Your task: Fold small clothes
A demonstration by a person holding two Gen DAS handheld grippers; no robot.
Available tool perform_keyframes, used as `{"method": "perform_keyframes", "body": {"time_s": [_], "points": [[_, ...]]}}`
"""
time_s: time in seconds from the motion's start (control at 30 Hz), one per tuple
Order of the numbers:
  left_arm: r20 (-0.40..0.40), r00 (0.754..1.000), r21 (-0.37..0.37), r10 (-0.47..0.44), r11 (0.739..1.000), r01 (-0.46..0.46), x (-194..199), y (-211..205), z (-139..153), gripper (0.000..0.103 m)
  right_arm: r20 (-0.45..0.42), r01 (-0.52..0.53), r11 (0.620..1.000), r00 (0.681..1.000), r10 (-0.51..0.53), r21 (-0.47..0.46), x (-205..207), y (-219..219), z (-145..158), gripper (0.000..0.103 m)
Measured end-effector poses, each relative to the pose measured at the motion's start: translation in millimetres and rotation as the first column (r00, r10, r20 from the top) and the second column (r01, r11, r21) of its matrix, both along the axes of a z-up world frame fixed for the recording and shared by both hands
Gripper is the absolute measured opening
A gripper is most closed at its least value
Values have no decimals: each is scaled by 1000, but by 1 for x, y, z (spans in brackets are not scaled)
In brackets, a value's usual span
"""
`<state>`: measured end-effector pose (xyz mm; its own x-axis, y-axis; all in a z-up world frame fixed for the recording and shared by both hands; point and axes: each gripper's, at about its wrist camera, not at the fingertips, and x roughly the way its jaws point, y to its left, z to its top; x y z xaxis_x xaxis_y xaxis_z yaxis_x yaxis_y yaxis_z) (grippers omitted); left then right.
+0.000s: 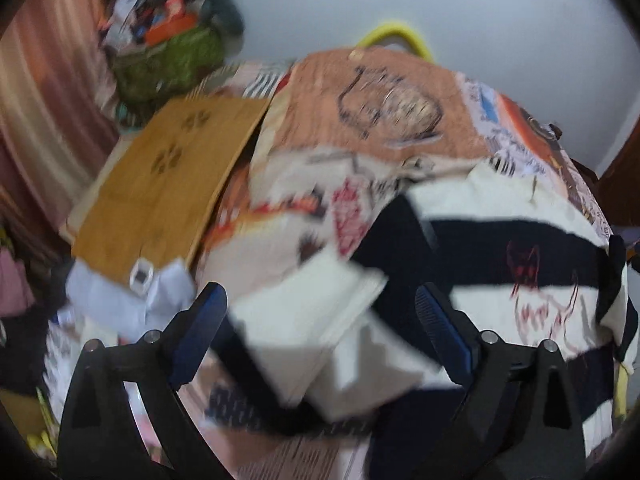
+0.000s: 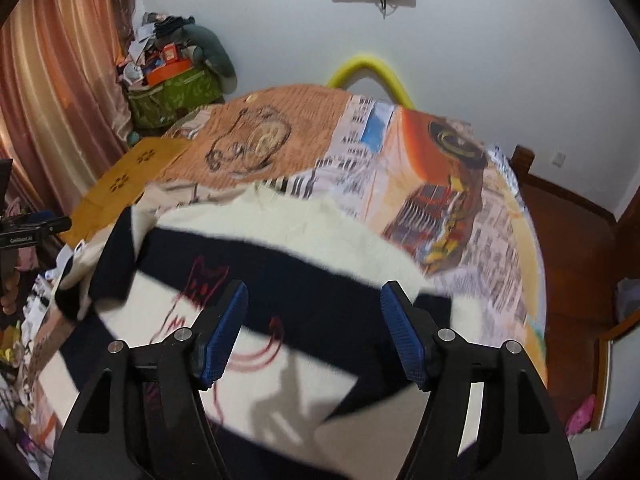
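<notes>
A cream and black striped sweater (image 2: 304, 240) with a red line drawing lies spread on the bed. It also shows in the left wrist view (image 1: 500, 248). My left gripper (image 1: 320, 312) is open, with a cream sleeve (image 1: 316, 320) of the sweater lying between its blue fingers (image 1: 198, 328); the view is blurred. My right gripper (image 2: 314, 328) is open and empty just above the sweater's lower body, its blue pads (image 2: 402, 336) apart.
A printed bedcover (image 2: 440, 168) covers the bed. A mustard cloth (image 1: 160, 184) and a light blue garment (image 1: 120, 300) lie at the left. A green bag of clutter (image 2: 172, 92) stands by the curtain (image 2: 52, 100). A wooden bed frame (image 2: 568, 216) is at the right.
</notes>
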<state>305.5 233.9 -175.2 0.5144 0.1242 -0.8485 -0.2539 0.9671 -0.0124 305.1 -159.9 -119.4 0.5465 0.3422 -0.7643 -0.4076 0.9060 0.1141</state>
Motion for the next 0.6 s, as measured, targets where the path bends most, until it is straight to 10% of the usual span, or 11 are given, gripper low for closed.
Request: {"method": "perform_keyframes", "body": {"time_s": [0.27, 0.6], "points": [[-85, 993, -77, 87, 993, -94, -41, 24, -48, 96, -143, 13, 1000, 990, -16, -23, -19, 5, -55, 65], [-129, 991, 129, 27, 992, -10, -3, -5, -82, 90, -157, 139, 989, 977, -145, -47, -13, -35, -73, 62]]}}
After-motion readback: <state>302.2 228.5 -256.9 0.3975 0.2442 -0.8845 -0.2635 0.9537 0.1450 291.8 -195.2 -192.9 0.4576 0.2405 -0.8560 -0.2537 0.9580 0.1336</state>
